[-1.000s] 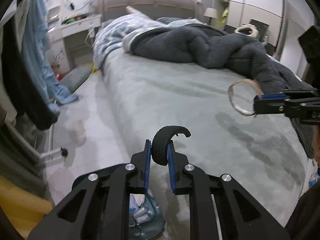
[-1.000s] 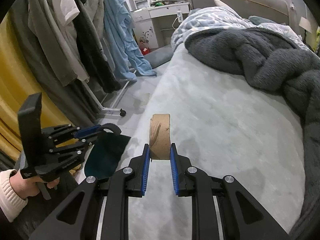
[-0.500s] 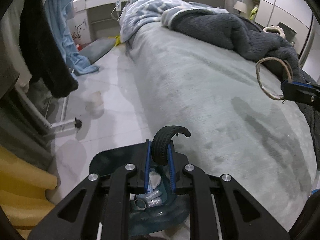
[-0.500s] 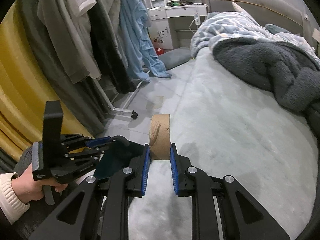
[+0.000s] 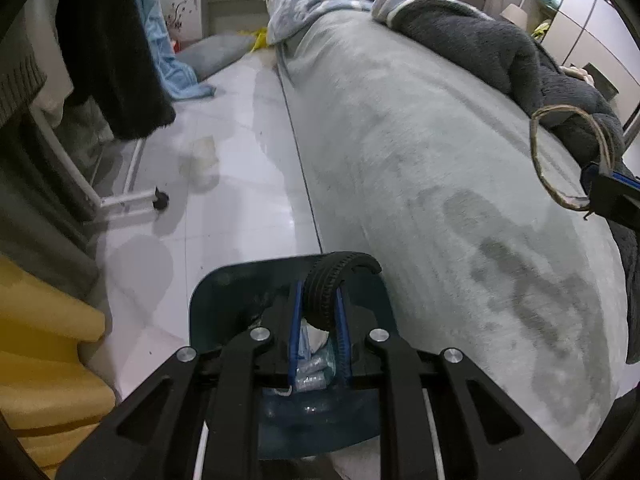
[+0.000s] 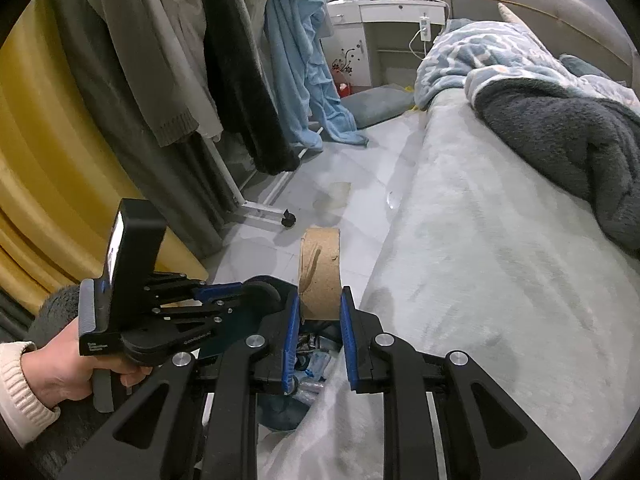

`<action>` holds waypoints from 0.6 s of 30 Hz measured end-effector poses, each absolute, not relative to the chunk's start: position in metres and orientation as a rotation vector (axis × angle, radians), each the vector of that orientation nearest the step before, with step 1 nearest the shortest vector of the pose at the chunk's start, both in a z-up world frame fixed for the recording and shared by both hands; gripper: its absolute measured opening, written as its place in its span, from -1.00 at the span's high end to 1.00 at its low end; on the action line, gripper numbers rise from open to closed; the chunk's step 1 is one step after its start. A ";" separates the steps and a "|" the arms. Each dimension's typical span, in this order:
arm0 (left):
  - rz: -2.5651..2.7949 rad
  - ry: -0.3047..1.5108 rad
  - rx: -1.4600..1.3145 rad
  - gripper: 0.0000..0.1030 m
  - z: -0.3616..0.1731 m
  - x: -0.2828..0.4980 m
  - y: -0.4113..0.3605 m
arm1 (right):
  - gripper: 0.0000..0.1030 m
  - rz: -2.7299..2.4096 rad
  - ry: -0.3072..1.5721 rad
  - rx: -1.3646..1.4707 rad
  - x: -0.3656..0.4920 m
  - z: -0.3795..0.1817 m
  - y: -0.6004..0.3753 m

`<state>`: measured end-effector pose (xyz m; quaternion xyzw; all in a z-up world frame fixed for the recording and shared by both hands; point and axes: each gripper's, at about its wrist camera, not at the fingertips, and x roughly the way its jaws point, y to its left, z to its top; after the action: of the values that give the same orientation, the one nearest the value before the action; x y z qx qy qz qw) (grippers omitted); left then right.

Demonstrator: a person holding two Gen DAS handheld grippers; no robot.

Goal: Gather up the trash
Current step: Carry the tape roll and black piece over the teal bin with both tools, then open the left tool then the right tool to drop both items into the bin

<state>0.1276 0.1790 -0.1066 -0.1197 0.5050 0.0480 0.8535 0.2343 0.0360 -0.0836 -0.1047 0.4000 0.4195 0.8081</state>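
In the left wrist view there are two grippers, one black rubber toy tire, one cardboard tape ring and one dark blue trash bin. The left gripper [image 5: 319,312] has its two blue-padded fingers [image 5: 296,312] drawn in narrow, clamped on the ribbed tire piece [image 5: 326,290], whose torn end curls over to the right; it hangs directly above the bin [image 5: 224,296], a smooth plastic tub with a rounded rim that stands on the glossy pale floor [image 5: 224,184] just beside the bed. Inside the bin lie crumpled clear plastic wrappers [image 5: 314,366]. The bed [image 5: 420,168] is covered in a plush grey-green sheet, with one fuzzy dark grey blanket [image 5: 472,44] heaped on its far side. At the right edge, above the bed, the right gripper [image 5: 608,196] pinches the thin hollow tape ring [image 5: 568,156]. In the right wrist view, the right gripper [image 6: 319,320] shows its two blue pads [image 6: 291,332] closed partway on the matte brown cardboard ring [image 6: 320,272], seen edge-on and upright, held over the bed's near edge [image 6: 460,280] and just above the bin [image 6: 280,412], of which only a part shows below the fingers. To the left of the bin, a hand [image 6: 76,364] in a cream knit cuff holds the left gripper [image 6: 256,292], closed on the tire [image 6: 266,290]. A rack of hanging clothes [image 6: 208,60] stands beyond the bin, left of the bed.
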 end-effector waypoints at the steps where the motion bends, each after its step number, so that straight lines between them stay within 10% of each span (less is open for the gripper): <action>1: 0.102 1.071 -0.258 0.66 -0.109 0.128 0.180 | 0.61 0.899 0.857 -0.226 0.235 -0.085 0.038; 14: 0.138 1.207 -0.326 0.62 -0.138 0.123 0.208 | 0.61 0.947 0.935 -0.310 0.227 -0.122 0.095; 18: 0.162 1.190 -0.355 0.12 -0.132 0.114 0.223 | 0.61 0.951 0.978 -0.331 0.227 -0.140 0.107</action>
<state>0.1139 0.2235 -0.1318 -0.1661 0.5568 0.0760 0.8103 0.2275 0.1072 -0.1399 -0.1523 0.4500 0.4375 0.7635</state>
